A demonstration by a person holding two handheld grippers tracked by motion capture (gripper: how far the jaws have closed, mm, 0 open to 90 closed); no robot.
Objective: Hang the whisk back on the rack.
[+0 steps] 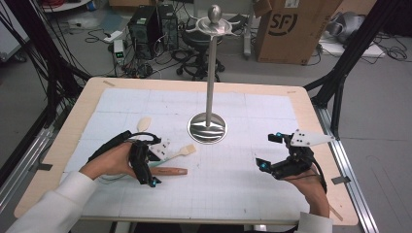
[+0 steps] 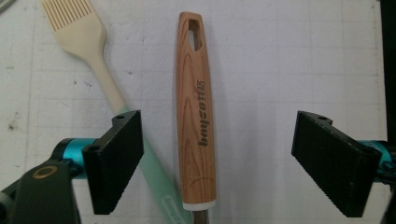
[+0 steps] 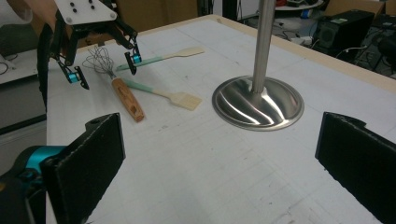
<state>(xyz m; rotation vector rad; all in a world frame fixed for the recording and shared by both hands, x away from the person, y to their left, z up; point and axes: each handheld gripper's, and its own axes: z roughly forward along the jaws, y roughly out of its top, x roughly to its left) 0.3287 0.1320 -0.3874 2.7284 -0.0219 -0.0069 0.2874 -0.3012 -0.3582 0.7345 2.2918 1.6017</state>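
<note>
Left tool (image 1: 151, 164): lower left of the high view, held over the whisk handle, pointing down at the counter; jaws apart, gripping nothing. In the left tool view the two black pads stand on either side of the handle with clear gaps to it.
Whisk (image 2: 196, 112): lies flat on the counter; wood-grain handle with a slot at its far end and dark lettering along it, centred between the left tool's jaws in that tool's view. In the right tool view its wire head (image 3: 99, 59) shows at upper left, under the left tool.
Brush (image 2: 77, 23): cream bristle head at upper left of the left tool view, mint handle running down under the left pad, just beside the whisk handle.
Spatula (image 3: 161, 56): cream blade, mint handle, upper middle of the right tool view, beyond the whisk.
Right tool (image 1: 274, 153): right of the high view, held above the counter, jaws wide apart, nothing between them.
Stand (image 1: 208, 127): steel pole on a round base, centre of the high view, hooks at the top; well apart from both tools.
Counter (image 1: 233, 194): white gridded mat on a pale wooden top.
</note>
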